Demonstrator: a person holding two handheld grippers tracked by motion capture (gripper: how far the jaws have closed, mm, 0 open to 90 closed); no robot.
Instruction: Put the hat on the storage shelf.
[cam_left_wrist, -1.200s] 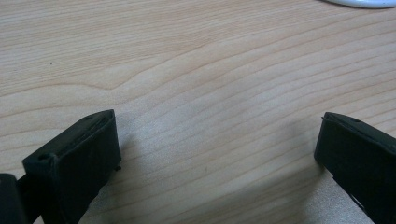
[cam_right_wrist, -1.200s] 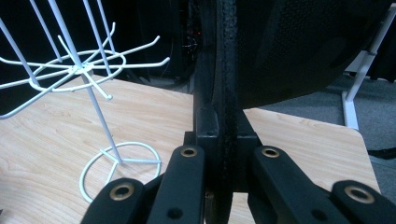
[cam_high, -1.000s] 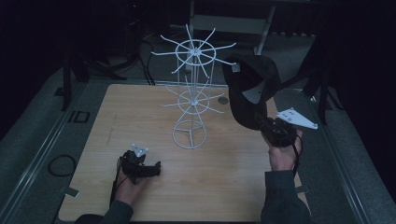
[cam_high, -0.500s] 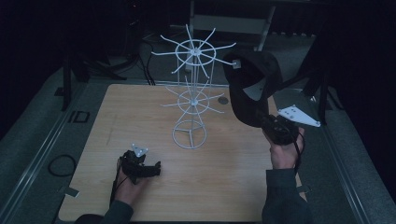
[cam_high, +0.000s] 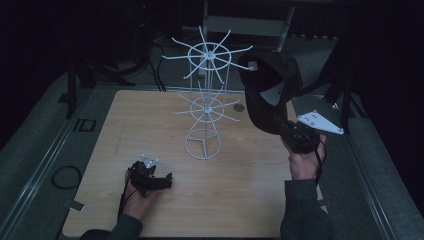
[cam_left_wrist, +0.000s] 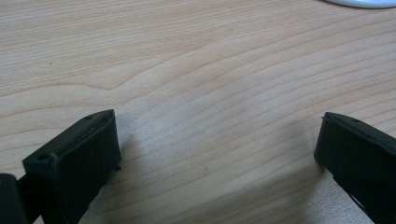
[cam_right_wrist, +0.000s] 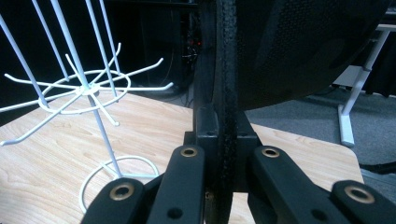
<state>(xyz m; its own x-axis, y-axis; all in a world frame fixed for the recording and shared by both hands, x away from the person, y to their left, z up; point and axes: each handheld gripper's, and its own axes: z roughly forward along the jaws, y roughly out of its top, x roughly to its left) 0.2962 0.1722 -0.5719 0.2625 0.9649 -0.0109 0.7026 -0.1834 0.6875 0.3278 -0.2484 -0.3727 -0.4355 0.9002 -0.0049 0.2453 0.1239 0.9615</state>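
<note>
A white wire rack (cam_high: 205, 100) with two rings of spokes stands in the middle of the wooden table (cam_high: 125, 125). My right gripper (cam_high: 295, 135) is shut on a black cap (cam_high: 270, 95) and holds it up to the right of the rack's upper ring, apart from the spokes. In the right gripper view the cap's edge (cam_right_wrist: 223, 93) runs up between the jaws of my right gripper (cam_right_wrist: 223, 154), with the rack (cam_right_wrist: 88, 88) to the left. My left gripper (cam_high: 165, 180) rests on the table near the front left; in the left gripper view it (cam_left_wrist: 219, 140) stands open over bare wood.
A small dark round thing (cam_high: 239, 107) lies on the table just right of the rack. A white metal frame (cam_high: 250, 25) stands behind the table. A cable loop (cam_high: 65, 176) lies on the grey floor at the left. The rack's base rim (cam_left_wrist: 364, 3) edges the left gripper view.
My right gripper has lifted the cap slightly higher beside the rack's upper ring. The left gripper has not moved.
</note>
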